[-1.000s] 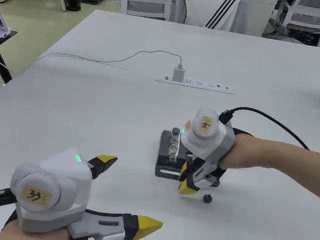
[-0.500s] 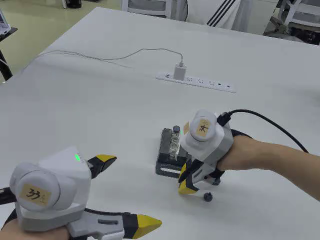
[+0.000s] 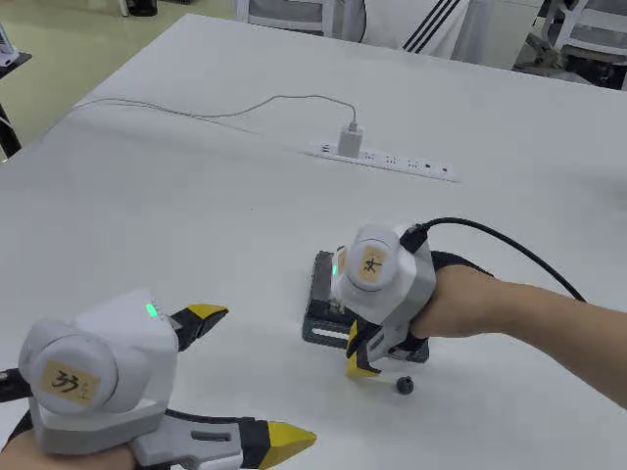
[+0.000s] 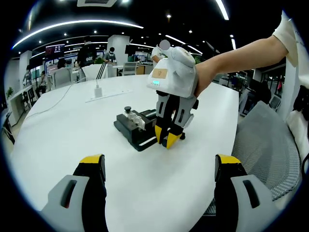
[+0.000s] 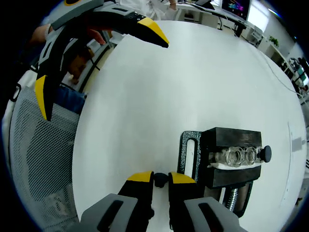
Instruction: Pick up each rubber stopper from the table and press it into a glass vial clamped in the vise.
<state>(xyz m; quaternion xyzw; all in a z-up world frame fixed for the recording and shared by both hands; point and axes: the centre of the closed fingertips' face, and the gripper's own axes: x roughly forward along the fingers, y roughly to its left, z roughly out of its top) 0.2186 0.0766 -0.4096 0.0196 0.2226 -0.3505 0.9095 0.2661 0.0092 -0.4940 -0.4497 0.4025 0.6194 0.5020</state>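
Observation:
In the right gripper view my right gripper [image 5: 161, 180] is shut on a small dark rubber stopper [image 5: 161, 177], just left of the black vise [image 5: 227, 140]. The vise clamps a row of clear glass vials [image 5: 240, 155]; the end one wears a dark stopper [image 5: 265, 153]. Seen from the head, the right gripper [image 3: 358, 366] hangs over the vise [image 3: 320, 294] and covers the vials. Another loose stopper [image 3: 405, 386] lies on the table beside it. My left gripper [image 3: 247, 377] is open and holds nothing, low at the near left. The left gripper view faces the vise [image 4: 140, 137] and the right gripper [image 4: 169, 138].
A white power strip [image 3: 382, 160] with a plugged charger [image 3: 352, 140] and a thin cable [image 3: 186, 114] lies at the far middle of the white table [image 3: 196, 215]. A black cable [image 3: 500, 240] trails from the right gripper. Chairs stand beyond the table's far edge.
My right gripper has shifted left and lower over the vise, so the stoppered vial that showed beside it is now covered. The left gripper has stayed put.

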